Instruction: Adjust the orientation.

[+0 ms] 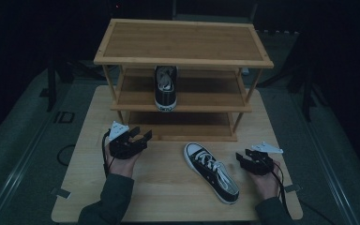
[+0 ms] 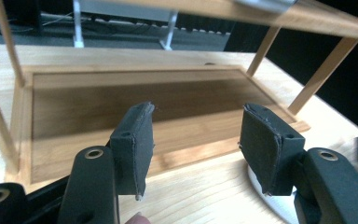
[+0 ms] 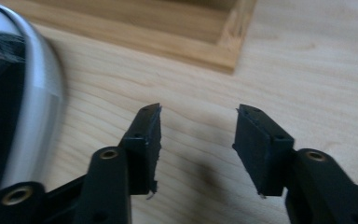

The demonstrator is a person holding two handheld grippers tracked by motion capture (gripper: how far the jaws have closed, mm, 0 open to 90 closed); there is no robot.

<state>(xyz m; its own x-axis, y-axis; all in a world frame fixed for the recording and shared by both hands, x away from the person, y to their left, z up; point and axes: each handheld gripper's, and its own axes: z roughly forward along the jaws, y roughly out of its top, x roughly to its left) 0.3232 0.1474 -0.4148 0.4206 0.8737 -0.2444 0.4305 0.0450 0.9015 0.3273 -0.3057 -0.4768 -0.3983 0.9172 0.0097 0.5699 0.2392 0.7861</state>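
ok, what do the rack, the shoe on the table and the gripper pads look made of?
Rack: looks like wood or bamboo, light frame with darker shelf panels, visible grain, satin finish. Shoe on the table: black upper that looks like canvas, white laces, pale smooth toe cap and sole edge, probably rubber. Pads: matte black, frayed at the corners, likely foam or soft rubber.

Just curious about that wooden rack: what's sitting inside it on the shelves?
One black sneaker stands on the rack's middle shelf, toe facing out. Its heel end is covered by the top shelf. The bottom shelf looks bare in the left claw view.
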